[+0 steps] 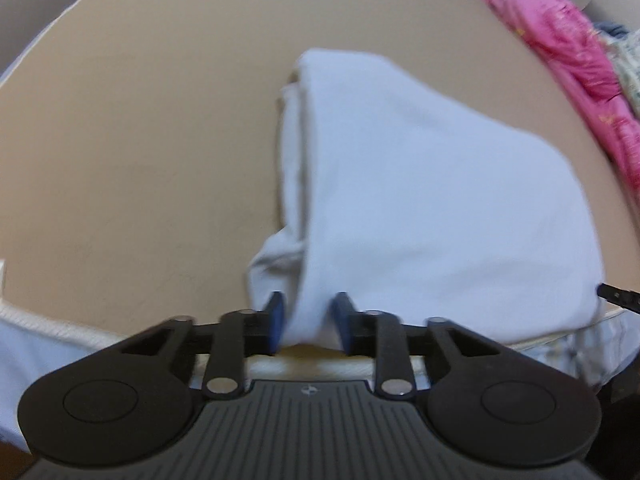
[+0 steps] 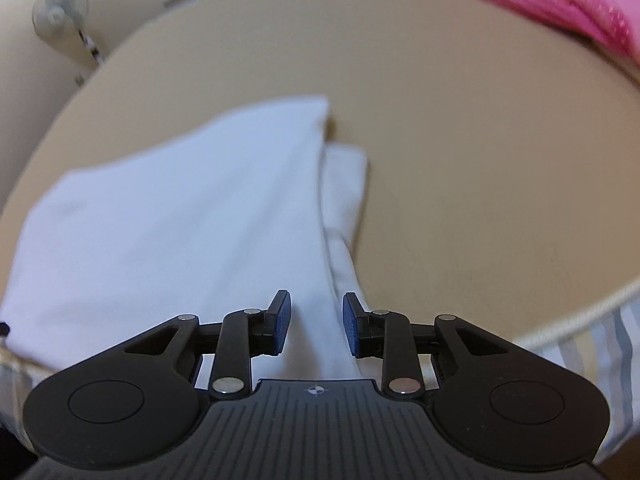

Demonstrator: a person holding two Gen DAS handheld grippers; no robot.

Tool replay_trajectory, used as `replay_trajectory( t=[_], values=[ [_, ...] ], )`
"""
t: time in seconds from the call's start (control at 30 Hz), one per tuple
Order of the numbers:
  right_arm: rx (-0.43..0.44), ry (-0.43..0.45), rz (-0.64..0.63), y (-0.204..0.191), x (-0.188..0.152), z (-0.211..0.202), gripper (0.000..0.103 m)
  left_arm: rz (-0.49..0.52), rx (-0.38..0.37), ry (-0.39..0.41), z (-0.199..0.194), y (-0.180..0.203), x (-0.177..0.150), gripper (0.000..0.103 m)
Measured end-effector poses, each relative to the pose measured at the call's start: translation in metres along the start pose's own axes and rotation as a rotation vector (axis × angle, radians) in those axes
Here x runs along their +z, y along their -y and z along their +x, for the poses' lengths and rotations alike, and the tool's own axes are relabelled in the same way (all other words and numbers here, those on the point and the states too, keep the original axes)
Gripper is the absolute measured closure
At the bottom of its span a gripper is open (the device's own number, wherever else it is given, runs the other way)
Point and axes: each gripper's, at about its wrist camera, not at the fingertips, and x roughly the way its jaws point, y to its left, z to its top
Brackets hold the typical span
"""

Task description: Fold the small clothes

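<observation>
While you lean both grippers down over the tan worktop, the white garment lies folded on it, spreading ahead of both sets of jaws and reaching back to the near edge. Your left gripper has its jaws only a little way apart, and a bunched fold of the white cloth sits between the blue pads; the cloth fills the gap and looks pinched from both sides, though blur keeps the contact from being sharp. From these jaws the garment runs forward and to their right, with a narrower folded layer showing along its left side. Your right gripper has its jaws part open, a clear gap between the pads; the garment's right edge passes under that gap, but neither pad presses on it. Most of the white cloth lies ahead and to the left of these jaws, with a narrower strip showing just beside its right edge. Well ahead and to the right of both jaws, a pink crumpled cloth lies along the far rim of the worktop.
</observation>
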Motion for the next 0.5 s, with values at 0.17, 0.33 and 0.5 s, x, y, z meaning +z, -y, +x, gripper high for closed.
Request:
replay_trajectory(
  t=[0.17,0.33,0.5],
  values=[
    [-0.005,-0.048,-0.081,0.003,-0.022,0.002,0.100,0.021,-0.035,0.032,-0.010,-0.003,-0.012,0.098],
    [0.036,0.009,-0.049,0.015,-0.023,-0.012,0.100,0.024,0.009,0.005,-0.005,-0.009,-0.016,0.097],
    [-0.040,-0.017,-0.074,0.011,-0.022,-0.006,0.094,-0.005,-0.015,0.051,-0.009,-0.015,-0.006,0.091]
  ],
)
